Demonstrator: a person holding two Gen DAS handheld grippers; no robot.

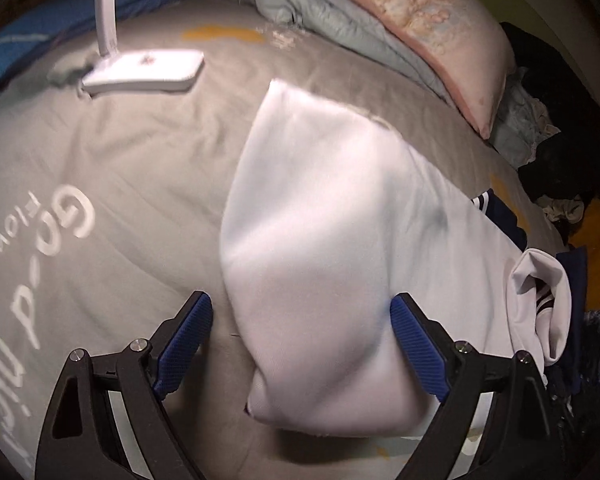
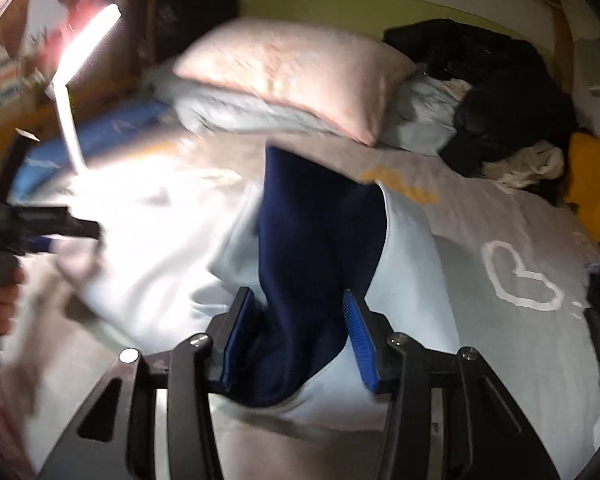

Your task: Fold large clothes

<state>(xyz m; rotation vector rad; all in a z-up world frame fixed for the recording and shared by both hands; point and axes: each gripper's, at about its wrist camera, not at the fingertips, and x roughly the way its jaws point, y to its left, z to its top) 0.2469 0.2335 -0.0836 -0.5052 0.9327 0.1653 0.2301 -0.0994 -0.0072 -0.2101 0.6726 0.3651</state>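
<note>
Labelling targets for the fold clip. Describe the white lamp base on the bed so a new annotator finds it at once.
Start from the grey bedspread with pale lettering. In the left wrist view, look toward its far left, short of the blue bedding: the lamp base lies flat there. It is the only hard, glossy white slab, with a thin white arm rising from it, unlike the soft white garment nearby.

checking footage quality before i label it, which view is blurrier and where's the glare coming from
Right wrist view: the blurrier one, smeared throughout, with the lit lamp head flaring and washing out the white fabric below it. Left wrist view: sharper, only the white garment is softly blurred; the lamp base and bedspread lettering read clearly; corners dark from the fisheye.
</note>
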